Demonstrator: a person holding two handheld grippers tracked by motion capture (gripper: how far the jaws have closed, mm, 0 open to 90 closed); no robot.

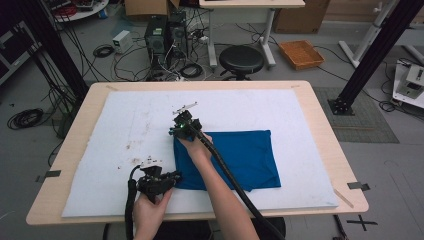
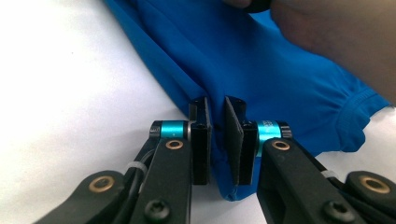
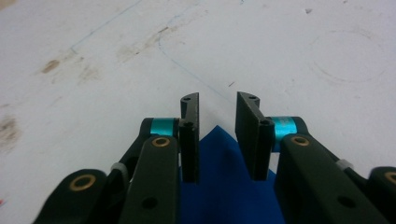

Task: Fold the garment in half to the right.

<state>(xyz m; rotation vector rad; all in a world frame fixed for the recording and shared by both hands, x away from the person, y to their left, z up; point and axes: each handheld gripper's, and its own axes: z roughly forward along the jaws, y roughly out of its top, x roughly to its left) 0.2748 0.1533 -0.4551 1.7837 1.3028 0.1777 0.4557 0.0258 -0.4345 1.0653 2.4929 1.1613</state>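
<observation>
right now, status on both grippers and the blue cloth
Left gripper shut on the near-left corner of the blue cloth. Right gripper open over the far-left corner, fingers not yet pressing. White mat around the cloth bare, nothing in the way.

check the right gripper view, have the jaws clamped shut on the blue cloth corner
No, the right gripper has a clear gap between its jaws, with the corner of the blue cloth lying between them, not yet pinched.
</observation>
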